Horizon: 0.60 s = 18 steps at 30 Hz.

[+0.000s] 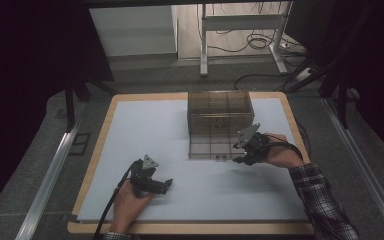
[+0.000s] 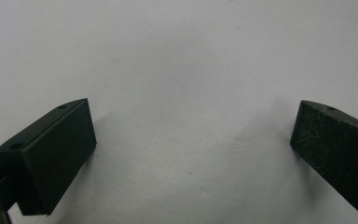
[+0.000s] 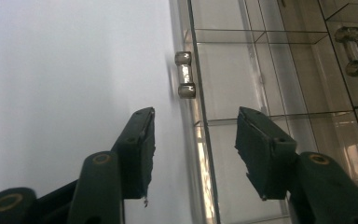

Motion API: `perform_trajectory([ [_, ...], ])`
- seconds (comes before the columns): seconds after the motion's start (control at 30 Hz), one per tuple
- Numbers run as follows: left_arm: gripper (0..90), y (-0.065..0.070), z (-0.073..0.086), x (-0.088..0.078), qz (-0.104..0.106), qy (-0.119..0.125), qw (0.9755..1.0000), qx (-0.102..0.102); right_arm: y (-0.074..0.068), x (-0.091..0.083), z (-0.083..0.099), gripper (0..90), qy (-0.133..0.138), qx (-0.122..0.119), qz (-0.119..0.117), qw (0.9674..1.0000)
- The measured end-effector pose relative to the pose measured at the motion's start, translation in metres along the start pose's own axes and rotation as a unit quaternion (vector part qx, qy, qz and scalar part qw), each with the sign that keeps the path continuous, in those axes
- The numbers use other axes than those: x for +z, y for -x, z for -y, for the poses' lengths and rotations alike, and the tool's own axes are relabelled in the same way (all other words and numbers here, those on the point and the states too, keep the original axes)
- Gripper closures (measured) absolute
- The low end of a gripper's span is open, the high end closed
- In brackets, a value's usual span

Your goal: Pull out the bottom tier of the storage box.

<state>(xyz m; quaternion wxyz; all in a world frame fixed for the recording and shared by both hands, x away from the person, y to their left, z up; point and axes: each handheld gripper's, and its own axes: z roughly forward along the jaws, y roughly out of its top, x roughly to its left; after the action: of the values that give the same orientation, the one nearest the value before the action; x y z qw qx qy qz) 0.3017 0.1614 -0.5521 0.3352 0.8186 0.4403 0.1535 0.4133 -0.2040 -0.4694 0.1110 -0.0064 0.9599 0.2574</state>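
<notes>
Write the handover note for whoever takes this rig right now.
Left tongs: open, empty, low over the white table, apart from the box.
Right tongs: open, straddling the front wall of the pulled-out drawer, just short of its knob, gripping nothing.
Things: clear drawer box at the table's far side.
Done: bottom drawer out.
Left: probably fill it or push it shut; unclear which.

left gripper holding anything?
No. The left gripper has its jaws wide apart, with bare white table between them.
</notes>
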Motion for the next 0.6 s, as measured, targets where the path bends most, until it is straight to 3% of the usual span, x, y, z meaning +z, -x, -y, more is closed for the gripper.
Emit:
perform_trajectory([
  [0.6, 0.0, 0.0, 0.0, 0.0, 0.0, 0.0, 1.0, 0.0, -0.016, -0.007, 0.007, 33.4, 0.02, 0.046, 0.022, 0.9985],
])
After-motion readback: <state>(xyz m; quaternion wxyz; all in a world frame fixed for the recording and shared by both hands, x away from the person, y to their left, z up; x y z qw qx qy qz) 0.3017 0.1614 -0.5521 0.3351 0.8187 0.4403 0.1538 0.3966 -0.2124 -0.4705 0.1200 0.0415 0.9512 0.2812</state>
